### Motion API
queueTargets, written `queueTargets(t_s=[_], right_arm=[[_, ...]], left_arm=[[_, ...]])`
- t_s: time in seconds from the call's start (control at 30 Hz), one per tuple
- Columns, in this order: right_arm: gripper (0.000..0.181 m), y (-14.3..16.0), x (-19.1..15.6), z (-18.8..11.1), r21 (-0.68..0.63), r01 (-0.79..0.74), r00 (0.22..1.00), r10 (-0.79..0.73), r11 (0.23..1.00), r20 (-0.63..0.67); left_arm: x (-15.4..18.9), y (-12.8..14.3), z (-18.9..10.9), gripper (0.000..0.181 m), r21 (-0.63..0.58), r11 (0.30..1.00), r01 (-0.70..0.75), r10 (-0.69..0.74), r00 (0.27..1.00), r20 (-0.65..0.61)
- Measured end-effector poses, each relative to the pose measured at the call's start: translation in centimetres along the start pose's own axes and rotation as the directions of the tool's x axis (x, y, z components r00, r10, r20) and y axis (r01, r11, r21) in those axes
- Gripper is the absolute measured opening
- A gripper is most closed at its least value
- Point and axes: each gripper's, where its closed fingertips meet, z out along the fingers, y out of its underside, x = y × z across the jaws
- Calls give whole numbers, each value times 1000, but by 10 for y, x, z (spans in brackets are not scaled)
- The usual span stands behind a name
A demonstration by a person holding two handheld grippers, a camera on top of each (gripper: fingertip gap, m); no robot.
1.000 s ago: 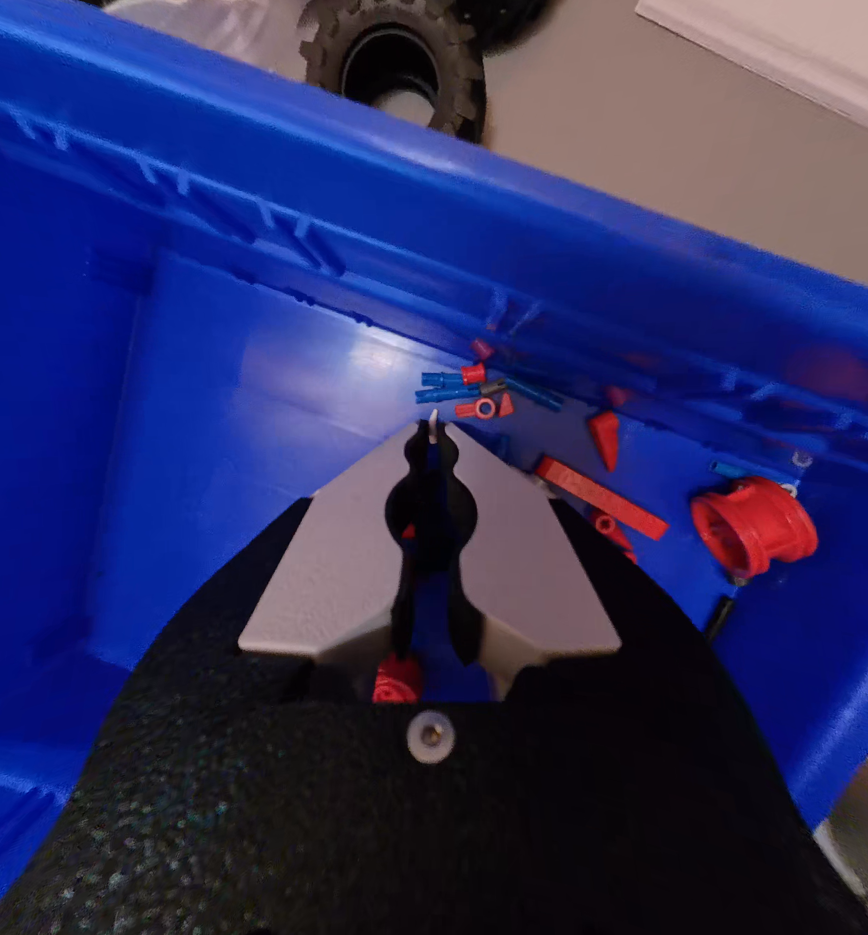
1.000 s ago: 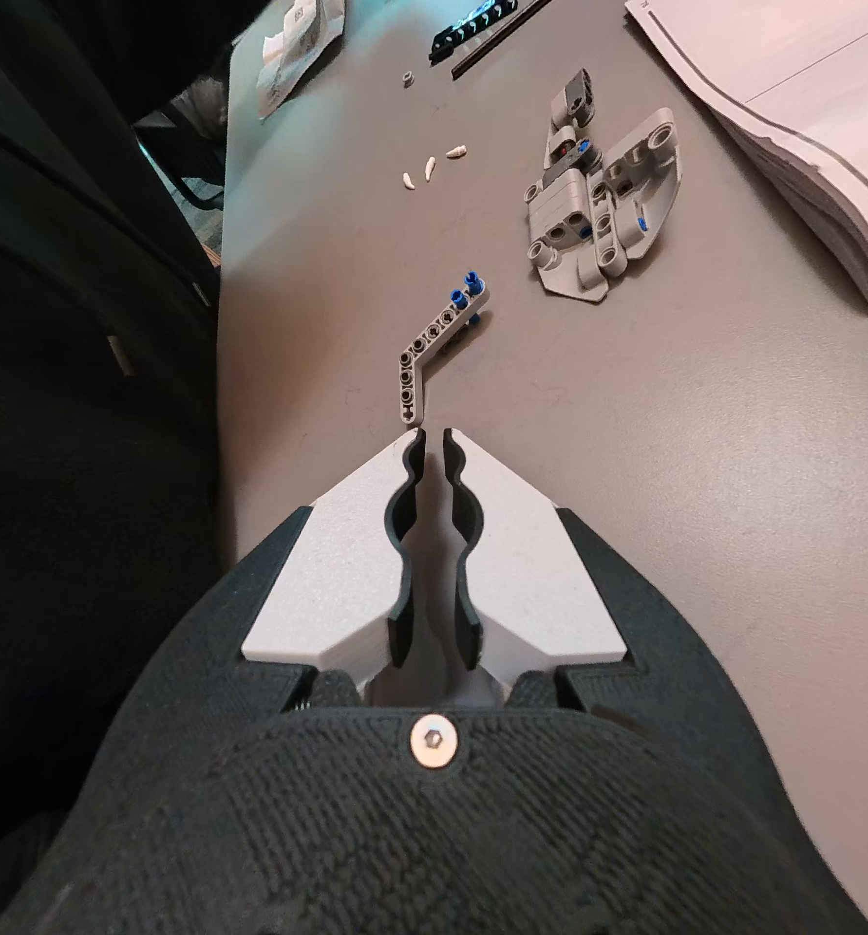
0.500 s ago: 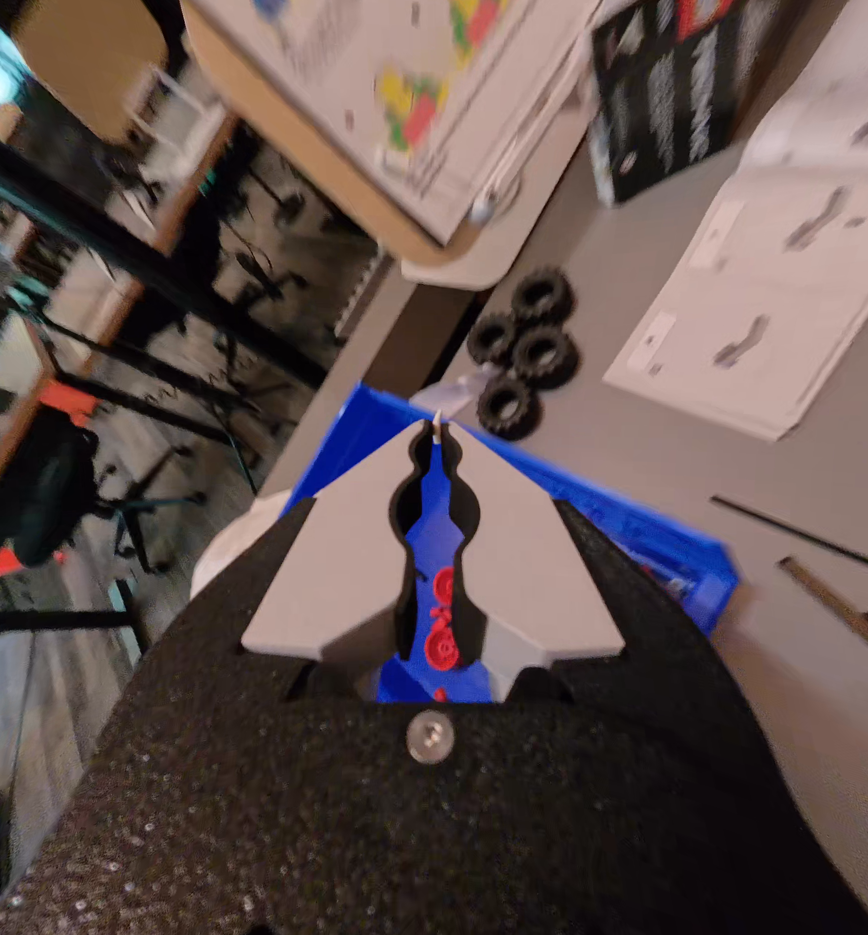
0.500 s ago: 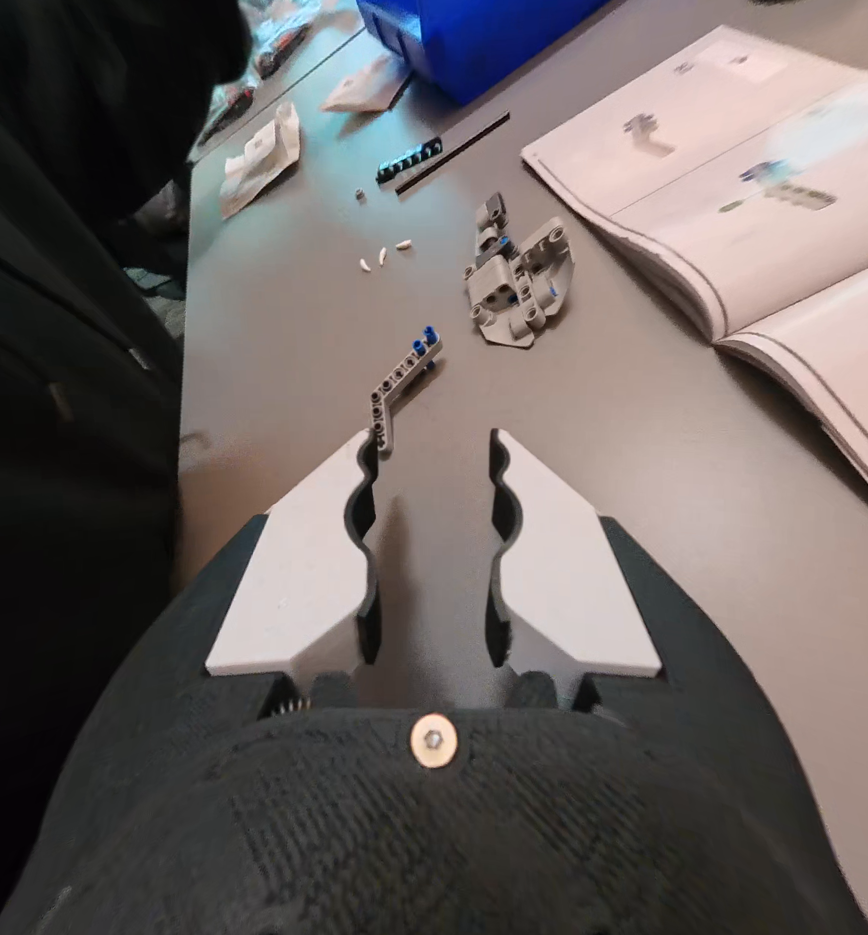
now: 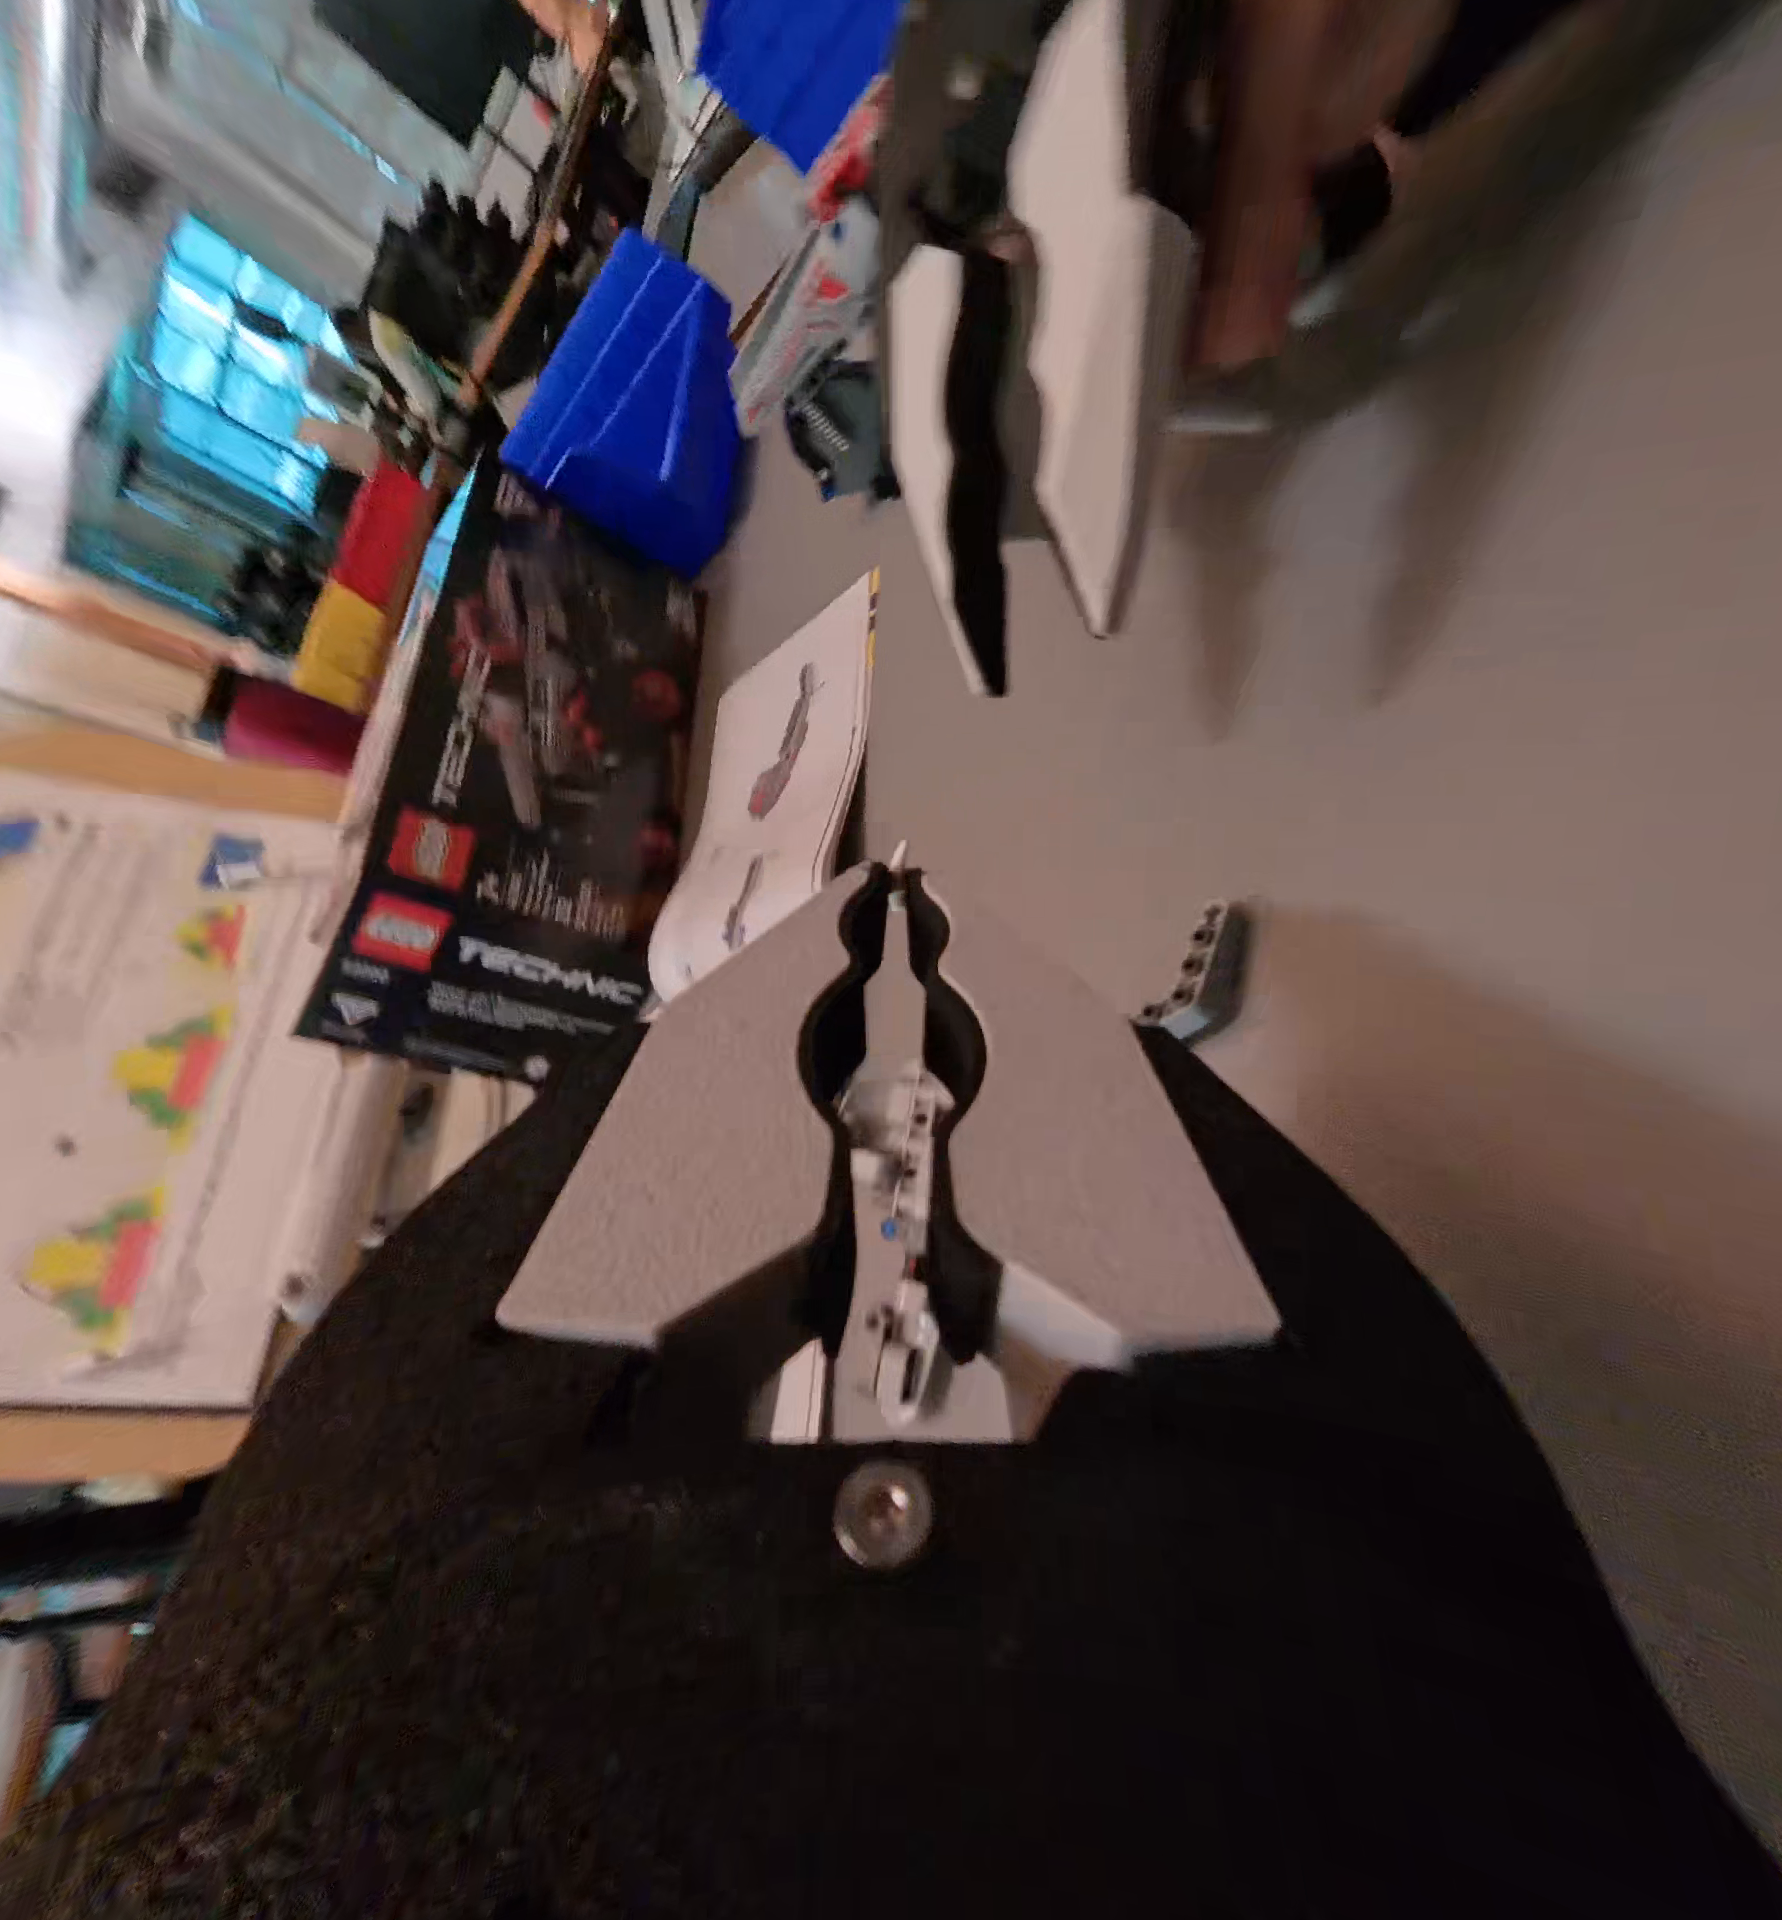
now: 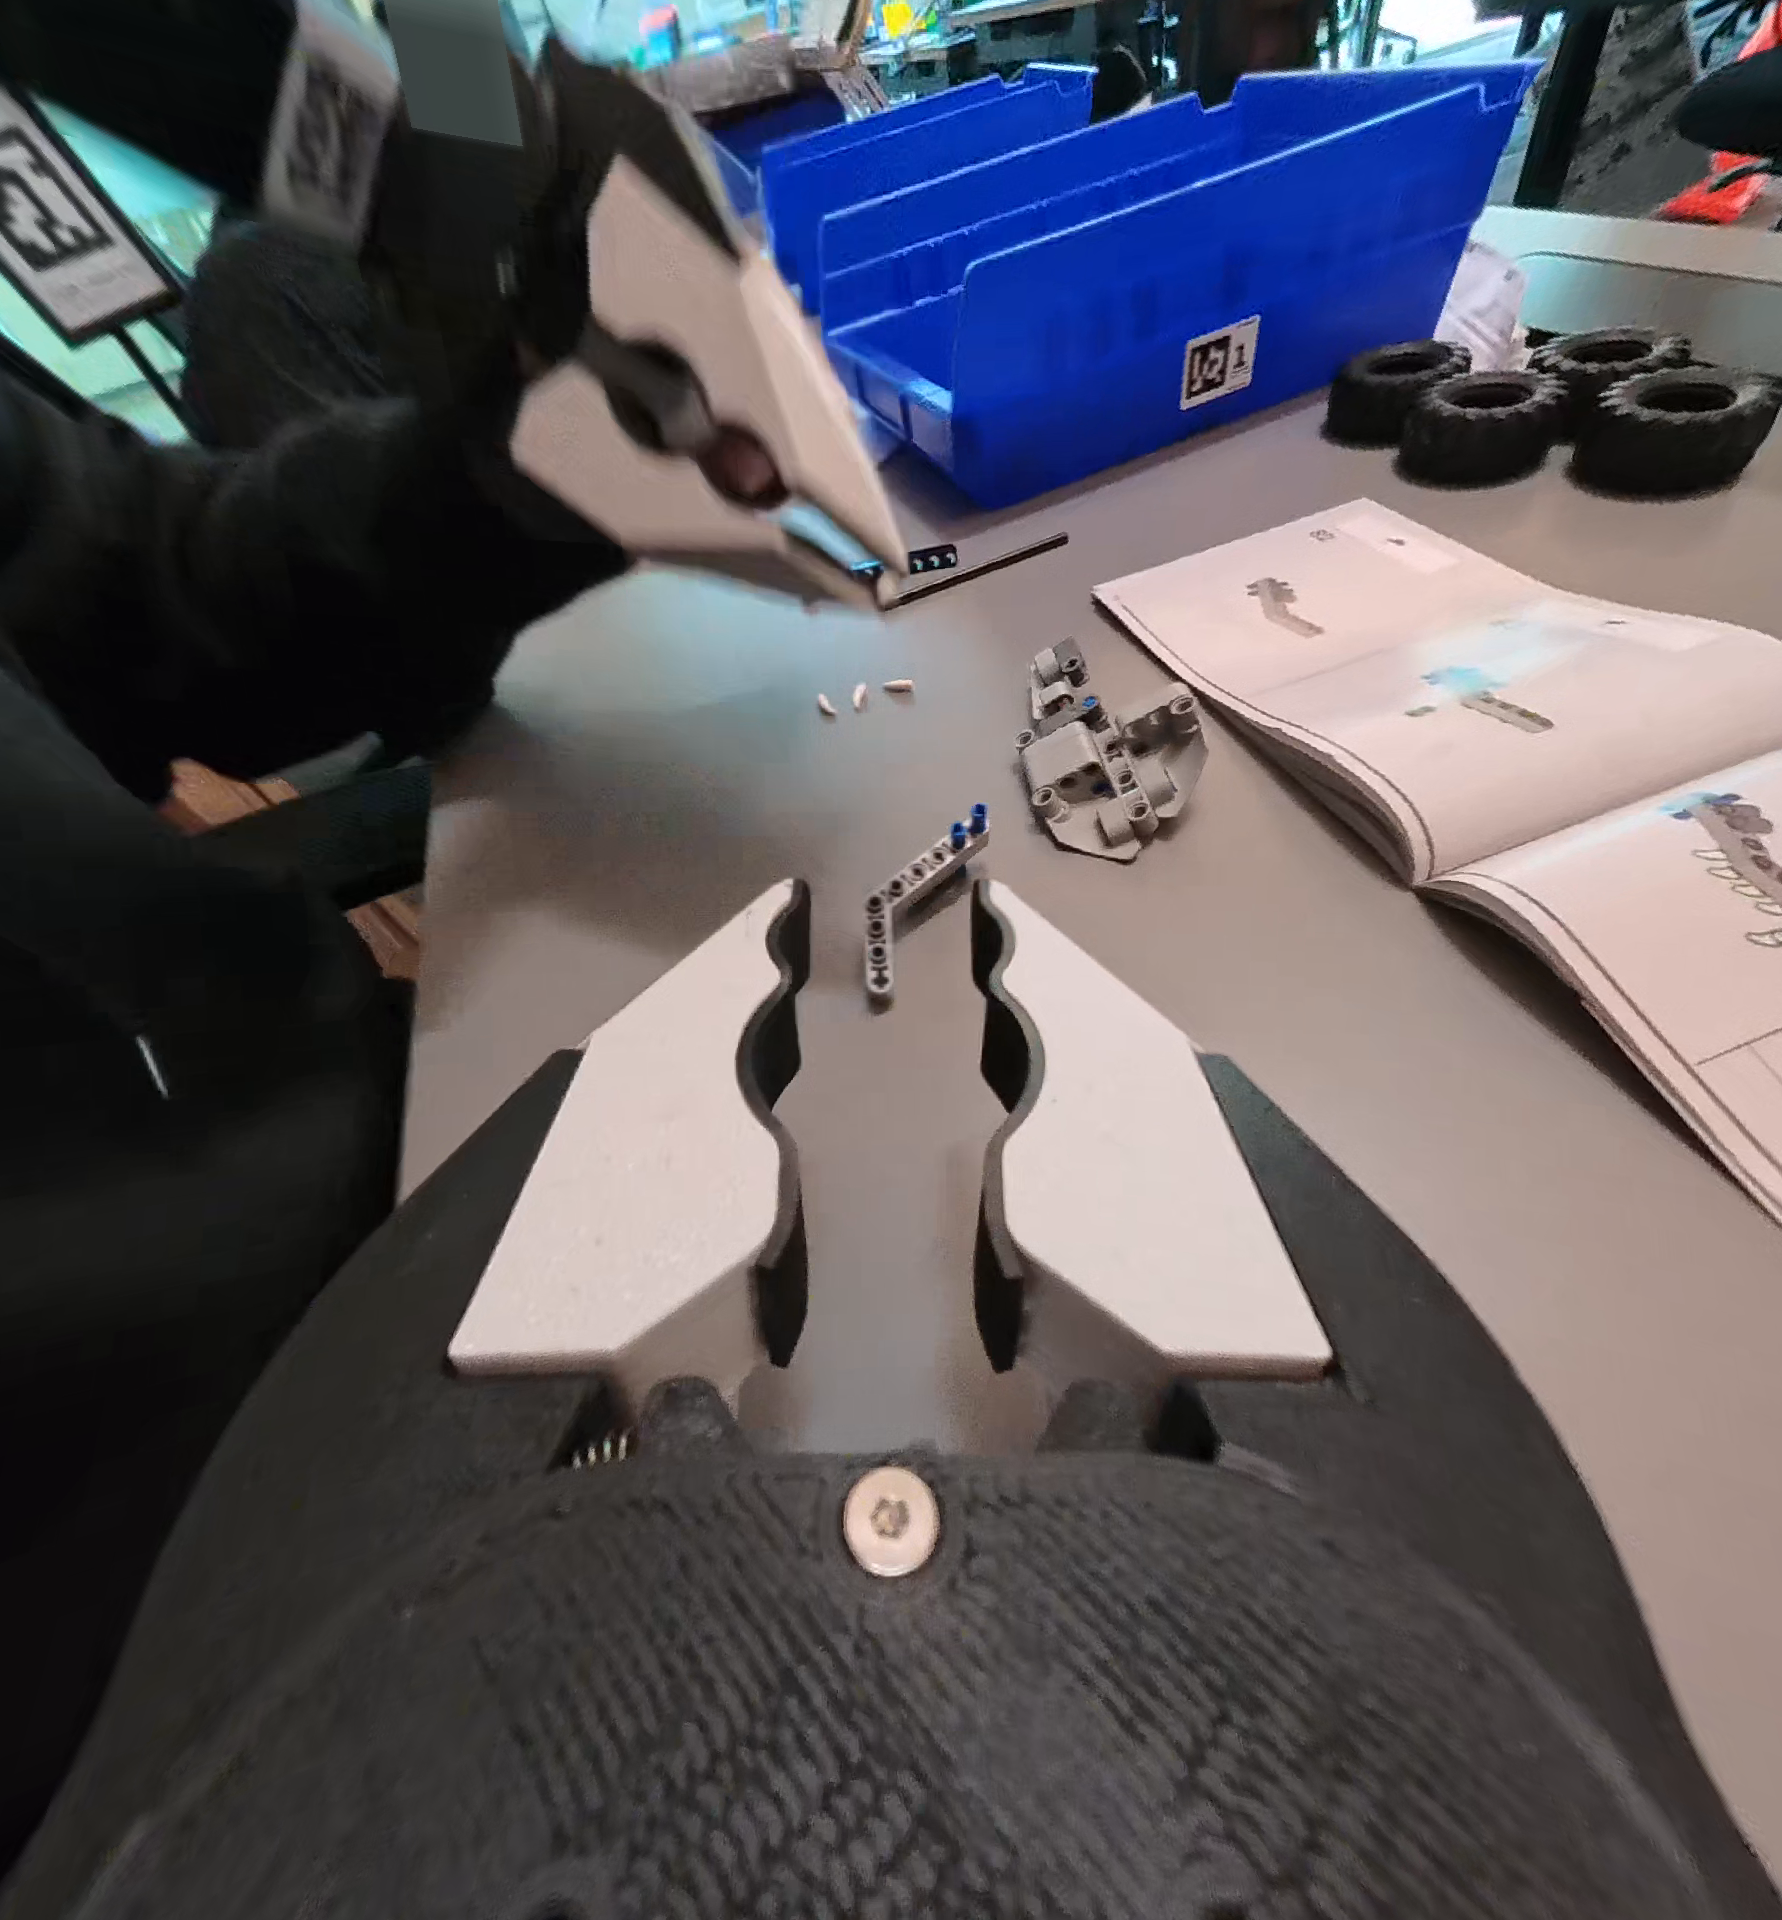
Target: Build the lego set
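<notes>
My left gripper [image 5: 892, 883] is shut on a small white tooth piece [image 5: 899, 857] that sticks out of its tips. It hovers above the grey table, and it shows blurred in the right wrist view [image 6: 871, 577]. My right gripper [image 6: 887, 899] is open and empty, low over the table. A bent grey beam with blue pins [image 6: 913, 894] lies just beyond and between its fingertips, and shows in the left wrist view [image 5: 1193, 971]. A grey partial assembly [image 6: 1110, 764] lies farther right. Three loose white teeth [image 6: 861, 694] lie beyond it.
Blue bins [image 6: 1126, 312] stand at the back, with several black tyres [image 6: 1552, 410] to their right. An open instruction booklet [image 6: 1489, 727] lies at right. A black beam and axle [image 6: 980, 556] lie near the bins. The set's box [image 5: 534, 810] stands behind the booklet. Across from one pair of fingers to the other is roughly 6 cm.
My left gripper has lifted out of the blue bin with the white piece and swung over the table. My right gripper has opened and tilted up from the bent beam.
</notes>
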Motion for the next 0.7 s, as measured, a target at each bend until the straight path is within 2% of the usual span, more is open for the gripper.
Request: queueTargets(t_s=[0.07,0.13,0.23,0.33,0.47,0.53,0.6,0.7], right_arm=[[28,-4,-13,-2,17,-24,998,23,1000,54],[23,-7,-21,-3,52,-18,998,14,998,65],[18,-7,-30,-2,71,15,997,-21,997,73],[9,-8,-25,-2,82,24,1000,-26,996,15],[19,1,-17,-5,26,25,998,-23,999,-51],[17,-4,-25,-5,58,4,1000,-4,998,9],[23,-4,-36,-6,63,-53,991,45,997,128],[33,-19,-40,-9,111,-235,933,193,966,303]], left_arm=[[16,-9,13,0,11,999,-45,45,999,11],[27,-22,19,0,61,998,-23,22,1000,14],[33,-23,24,0,35,999,-28,27,999,33],[30,-28,22,0,36,999,-22,20,997,68],[30,-33,18,0,47,999,-26,22,996,85],[30,-41,15,0,102,995,19,-27,997,74],[20,-52,8,0,211,968,135,-154,985,75],[-6,-65,-13,0,414,847,334,-378,925,27]])
